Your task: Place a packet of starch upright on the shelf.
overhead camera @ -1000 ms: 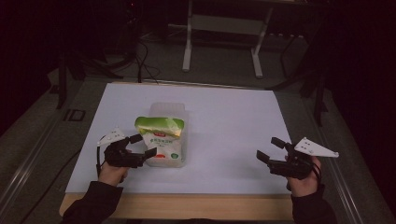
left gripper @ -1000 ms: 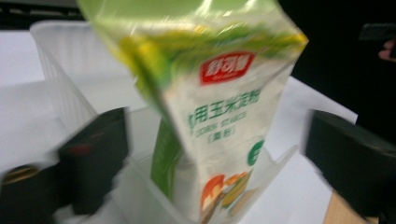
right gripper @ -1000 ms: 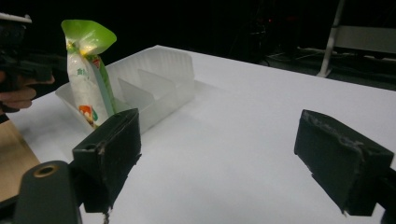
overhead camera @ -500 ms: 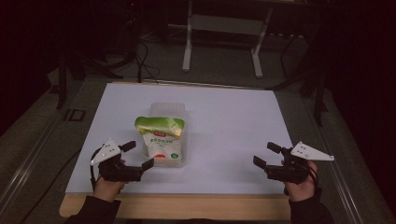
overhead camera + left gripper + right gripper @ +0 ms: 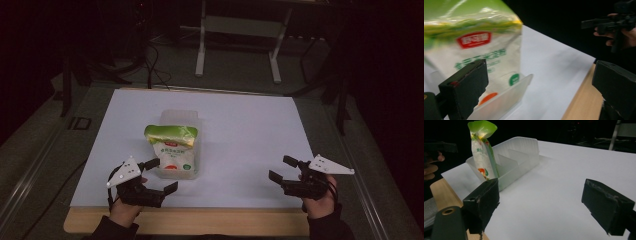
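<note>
Bag (image 5: 172, 150) stands in the bin (image 5: 180, 119); both tools, left (image 5: 159, 175) and right (image 5: 281, 169), wide and empty. Placing looks done; next, clear off.

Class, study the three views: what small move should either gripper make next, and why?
Probably ease the left gripper forward toward the bag. It is open, apart from the bag, which stands upright in the clear tray's near end compartment. The right gripper is open over bare sheet, farther off.
</note>
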